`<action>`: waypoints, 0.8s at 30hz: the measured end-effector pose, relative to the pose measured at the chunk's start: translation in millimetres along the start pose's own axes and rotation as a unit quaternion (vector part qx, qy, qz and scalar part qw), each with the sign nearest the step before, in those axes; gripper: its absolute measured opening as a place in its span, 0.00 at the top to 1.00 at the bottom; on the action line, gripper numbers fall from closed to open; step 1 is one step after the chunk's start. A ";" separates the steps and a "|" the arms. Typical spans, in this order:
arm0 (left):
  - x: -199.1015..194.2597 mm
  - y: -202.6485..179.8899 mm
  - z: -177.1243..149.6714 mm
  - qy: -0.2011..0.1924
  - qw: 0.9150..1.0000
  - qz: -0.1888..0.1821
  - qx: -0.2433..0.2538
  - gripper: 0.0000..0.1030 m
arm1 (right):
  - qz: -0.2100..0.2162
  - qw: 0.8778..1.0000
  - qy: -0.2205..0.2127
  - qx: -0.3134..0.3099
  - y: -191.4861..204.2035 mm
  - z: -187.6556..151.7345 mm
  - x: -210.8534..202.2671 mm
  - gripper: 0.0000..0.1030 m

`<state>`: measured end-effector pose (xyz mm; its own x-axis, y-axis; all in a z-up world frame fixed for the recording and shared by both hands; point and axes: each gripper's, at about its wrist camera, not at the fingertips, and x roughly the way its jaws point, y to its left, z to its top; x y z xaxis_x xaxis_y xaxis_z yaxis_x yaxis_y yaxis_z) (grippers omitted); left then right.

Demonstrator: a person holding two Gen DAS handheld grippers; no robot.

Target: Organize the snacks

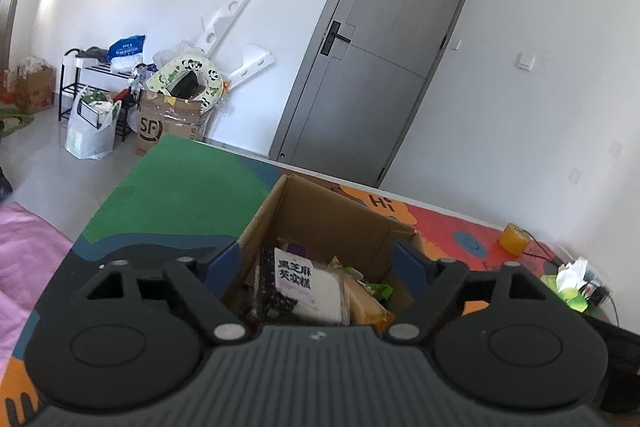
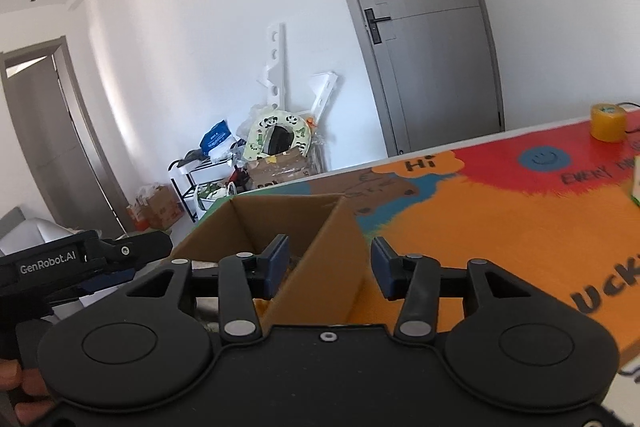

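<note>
Snack-sorting, reach step: left claw wide and empty above the cardboard box of snack packets on the table; right claw wide, empty, straddling the box's right wall. Next, probably: descend, pinch one packet.

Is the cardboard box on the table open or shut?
Open: the cardboard box has no lid over it, and snack packets show inside.

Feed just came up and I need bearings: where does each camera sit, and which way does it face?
Left wrist: on the left gripper, open, looking down into the cardboard box of snack packets.
Right wrist: on the right gripper, open, straddling the box's right wall; the left gripper and fingers show at left.
Shared: box, colourful mat, yellow tape roll, grey door.
</note>
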<state>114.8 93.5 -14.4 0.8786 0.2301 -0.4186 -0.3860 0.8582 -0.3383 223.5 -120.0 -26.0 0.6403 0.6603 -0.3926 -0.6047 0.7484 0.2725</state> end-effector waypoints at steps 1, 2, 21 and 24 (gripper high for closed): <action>-1.6 -1.7 -0.9 0.000 1.000 -0.001 0.003 0.17 | -0.003 1.000 0.000 0.000 -2.0 -0.4 -2.9 0.54; -2.5 -2.9 -1.5 0.000 1.000 -0.002 0.005 0.15 | -0.005 1.000 0.000 -0.001 -3.4 -1.1 -5.8 0.54; -29.8 -35.6 -15.9 0.006 0.999 -0.017 0.049 0.03 | -0.039 0.999 -0.021 0.007 -30.1 -15.4 -67.0 0.20; -34.6 -37.1 -17.8 0.008 0.998 -0.020 0.055 0.02 | -0.040 0.999 -0.025 0.005 -33.0 -16.3 -74.8 0.15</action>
<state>93.7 45.5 -2.3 0.8874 0.1887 -0.4205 -0.3176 0.9115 -0.2612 187.9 -195.0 -20.0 0.7095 0.6006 -0.3686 -0.5463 0.7992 0.2507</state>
